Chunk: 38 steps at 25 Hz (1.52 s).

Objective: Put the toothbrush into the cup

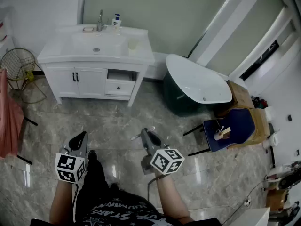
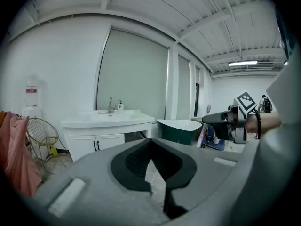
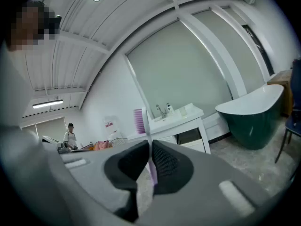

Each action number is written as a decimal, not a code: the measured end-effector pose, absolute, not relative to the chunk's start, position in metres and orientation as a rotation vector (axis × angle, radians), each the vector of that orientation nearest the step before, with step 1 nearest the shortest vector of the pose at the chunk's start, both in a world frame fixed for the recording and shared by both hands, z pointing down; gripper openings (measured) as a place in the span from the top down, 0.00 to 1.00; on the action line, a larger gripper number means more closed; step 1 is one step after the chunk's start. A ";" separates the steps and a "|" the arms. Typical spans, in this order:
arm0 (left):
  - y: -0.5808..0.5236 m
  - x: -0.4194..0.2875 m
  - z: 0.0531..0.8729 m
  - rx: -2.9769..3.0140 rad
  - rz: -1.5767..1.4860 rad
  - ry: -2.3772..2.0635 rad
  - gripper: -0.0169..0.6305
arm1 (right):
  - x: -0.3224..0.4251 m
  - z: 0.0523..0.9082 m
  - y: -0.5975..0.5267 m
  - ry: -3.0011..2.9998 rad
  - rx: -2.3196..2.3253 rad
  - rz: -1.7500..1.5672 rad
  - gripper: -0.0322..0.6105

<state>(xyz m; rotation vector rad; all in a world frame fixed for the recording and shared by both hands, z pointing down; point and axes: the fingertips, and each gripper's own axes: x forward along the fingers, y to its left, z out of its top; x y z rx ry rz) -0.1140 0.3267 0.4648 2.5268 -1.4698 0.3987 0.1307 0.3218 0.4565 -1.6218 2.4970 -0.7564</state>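
Note:
My right gripper (image 3: pixel 149 147) is shut on a toothbrush (image 3: pixel 141 121) that stands upright between its jaws, its pink bristle head above the pads. In the head view this gripper (image 1: pixel 145 134) hovers over the floor, well short of the white vanity (image 1: pixel 56 55). A pale cup (image 1: pixel 133 44) stands on the vanity top, right of the basin; the right gripper view shows the cup (image 3: pixel 183 110) far off. My left gripper (image 1: pixel 83 136) hangs to the left, its jaws (image 2: pixel 150 142) shut with nothing between them. From the left gripper view the cup (image 2: pixel 136 112) looks small.
A faucet (image 1: pixel 99 20) and a soap bottle (image 1: pixel 116 21) stand behind the basin. A dark green bathtub (image 1: pixel 197 86) sits right of the vanity, with a blue chair (image 1: pixel 230 126) beyond it. A wire chair (image 1: pixel 19 67) and pink cloth (image 1: pixel 9 121) are at left.

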 end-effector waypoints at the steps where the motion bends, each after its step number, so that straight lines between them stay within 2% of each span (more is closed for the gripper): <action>1: 0.328 -0.114 0.465 2.524 0.402 -1.470 0.96 | 0.131 0.456 0.322 2.496 -1.622 -0.758 0.91; 15: 0.298 -0.120 0.477 2.536 0.433 -1.450 0.96 | 0.127 0.467 0.289 2.492 -1.643 -0.775 0.91; 38: 0.000 -0.203 0.459 2.607 0.392 -1.356 0.96 | 0.071 0.435 0.006 2.308 -1.808 -0.711 0.91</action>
